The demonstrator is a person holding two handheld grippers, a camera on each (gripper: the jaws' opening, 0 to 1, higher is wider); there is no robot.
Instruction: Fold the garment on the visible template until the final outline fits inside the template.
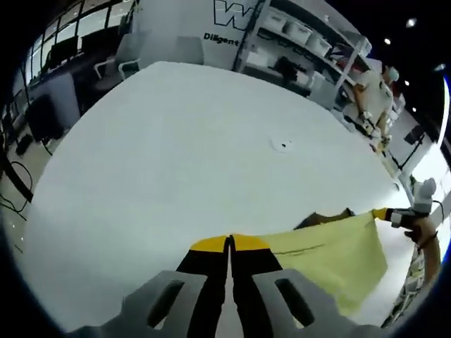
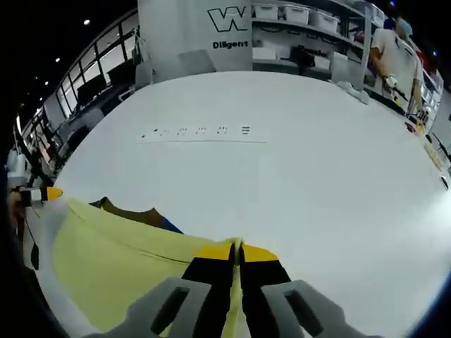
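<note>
Two grippers, each pinching one end of garment [image 2: 113, 271] edge: left gripper [image 1: 229, 243] and right gripper [image 2: 237, 248] fingers pressed together on cloth. Garment stretched taut between them over counter [image 1: 176, 162], lifted to carry fold across. Dark patch beneath garment, likely template; cannot tell.

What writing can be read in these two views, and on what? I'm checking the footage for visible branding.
"W": big outlined letter, cut off, on the white back wall.
"Diligent": dark print on that wall under the letter; the left gripper view cuts it off.
Row of small marks on the white table: too small to read.
</note>
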